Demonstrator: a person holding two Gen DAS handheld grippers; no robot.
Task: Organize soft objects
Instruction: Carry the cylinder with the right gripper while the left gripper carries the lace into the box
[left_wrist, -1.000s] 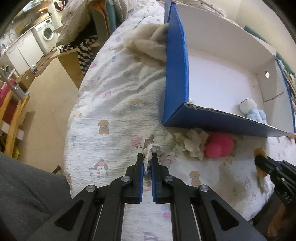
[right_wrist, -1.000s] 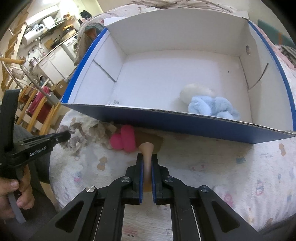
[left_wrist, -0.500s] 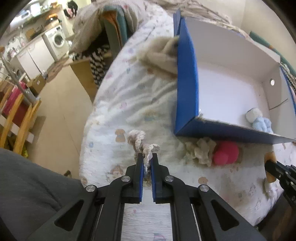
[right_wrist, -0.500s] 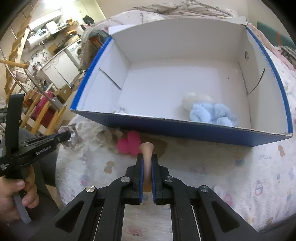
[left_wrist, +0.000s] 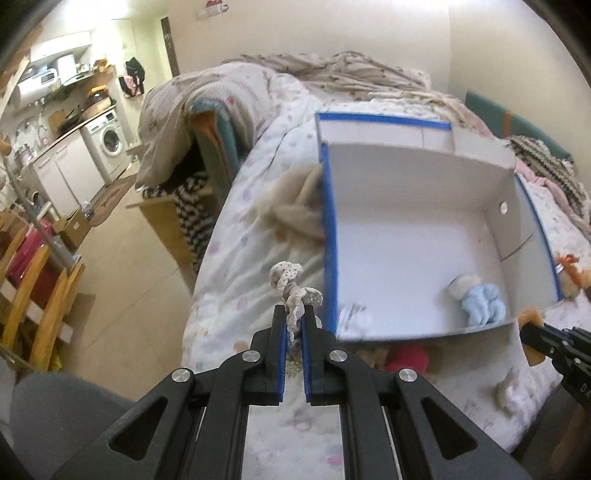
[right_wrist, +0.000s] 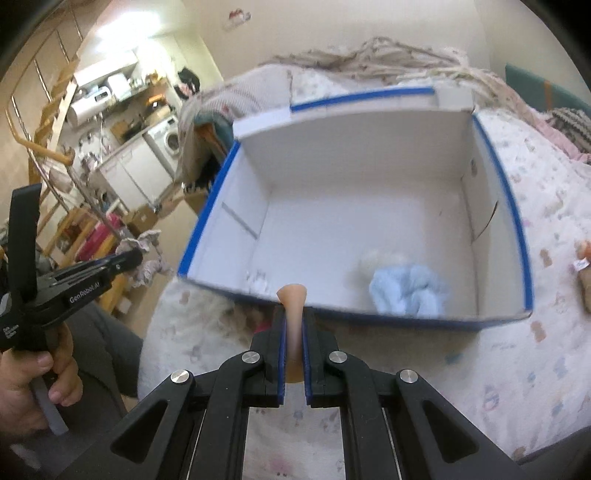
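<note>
My left gripper is shut on a beige lace scrunchie and holds it in the air left of the blue and white cardboard box. It also shows in the right wrist view. My right gripper is shut on a tan soft piece, held just before the box's near wall. A light blue and white soft toy lies inside the box. A pink soft object and a beige one lie on the bed in front of the box.
The box stands on a bed with a printed quilt. A cream fluffy cloth lies by the box's left wall. An orange plush lies right of the box. Wooden chairs and the floor lie to the left.
Both grippers have risen with their loads and now look down into the box from higher up. The scrunchie has lifted off the quilt. The right gripper has come closer to the box's near wall.
</note>
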